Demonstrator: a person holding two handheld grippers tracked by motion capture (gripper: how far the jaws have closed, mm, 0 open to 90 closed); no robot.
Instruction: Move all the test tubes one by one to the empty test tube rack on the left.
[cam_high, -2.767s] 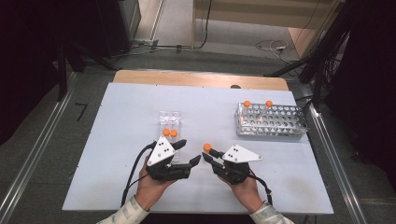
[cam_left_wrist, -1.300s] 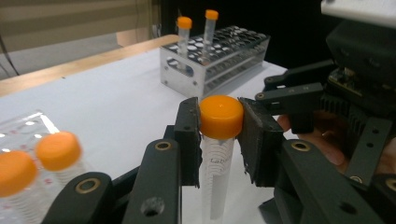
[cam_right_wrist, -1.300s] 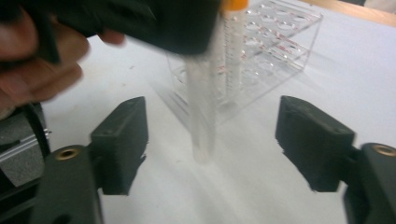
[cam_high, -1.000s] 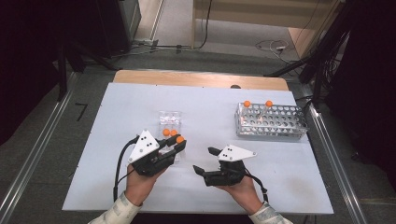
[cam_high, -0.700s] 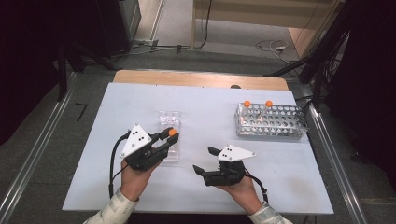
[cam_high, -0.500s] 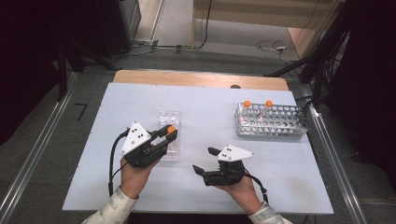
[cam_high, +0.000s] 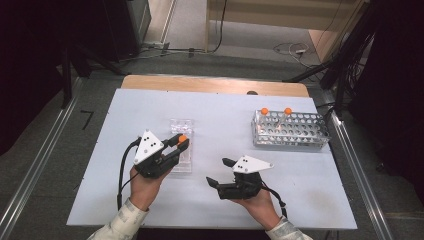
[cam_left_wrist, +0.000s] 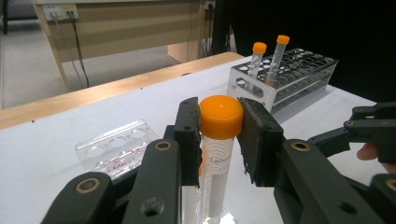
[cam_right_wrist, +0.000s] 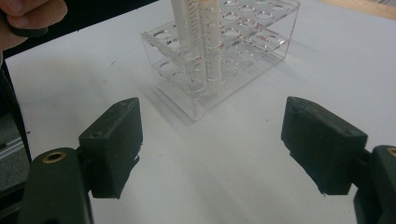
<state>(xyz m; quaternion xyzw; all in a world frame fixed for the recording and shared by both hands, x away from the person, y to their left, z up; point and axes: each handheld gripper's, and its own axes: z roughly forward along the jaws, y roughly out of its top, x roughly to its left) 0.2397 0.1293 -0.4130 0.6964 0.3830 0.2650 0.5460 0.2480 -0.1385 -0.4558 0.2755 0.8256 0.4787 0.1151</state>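
Left gripper view: an orange-capped tube (cam_left_wrist: 219, 140) is clamped at centre by the left gripper (cam_left_wrist: 220, 135); the right gripper (cam_right_wrist: 212, 144) is held wide open, empty.

Orange-capped clear tube (cam_left_wrist: 219, 140), upright over clear rack (cam_left_wrist: 119, 149)

Tube (cam_left_wrist: 215, 158) bottom cut off; label print unreadable.

A lab or test room: a white table (cam_high: 225, 115) carries a perforated metal tube rack (cam_high: 292, 131) near its right edge and a clear plastic rack (cam_high: 181, 127) mid-table, with cables (cam_high: 220, 30) across the bare floor beyond the far edge.
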